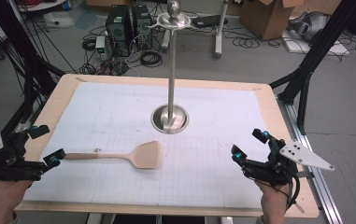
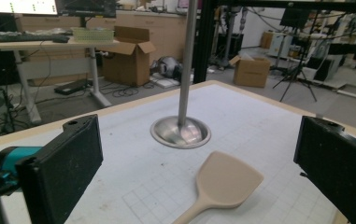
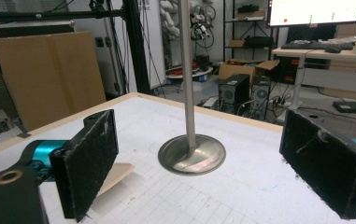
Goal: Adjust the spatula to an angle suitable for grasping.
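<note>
Pale wood tabletop (image 1: pixel 63 88) under a white gridded mat (image 1: pixel 119 116), cluttered lab floor beyond. Flat beige spatula (image 1: pixel 138 155), probably wooden, at seven o'clock from the polished steel stand (image 1: pixel 170 116). Left tool (image 1: pixel 45 145) and right tool (image 1: pixel 248 143) both spread, pinching nothing.

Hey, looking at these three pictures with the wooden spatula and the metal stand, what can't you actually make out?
- Spatula handle end: in the high view it meets a jaw tip of the left gripper; touching or just short, I cannot tell. The left gripper view's bottom edge crops the handle.
- Spatula in the right gripper view: mostly hidden behind that gripper's own black jaw.
- Stand top: cut off by the upper edge in both gripper views.
</note>
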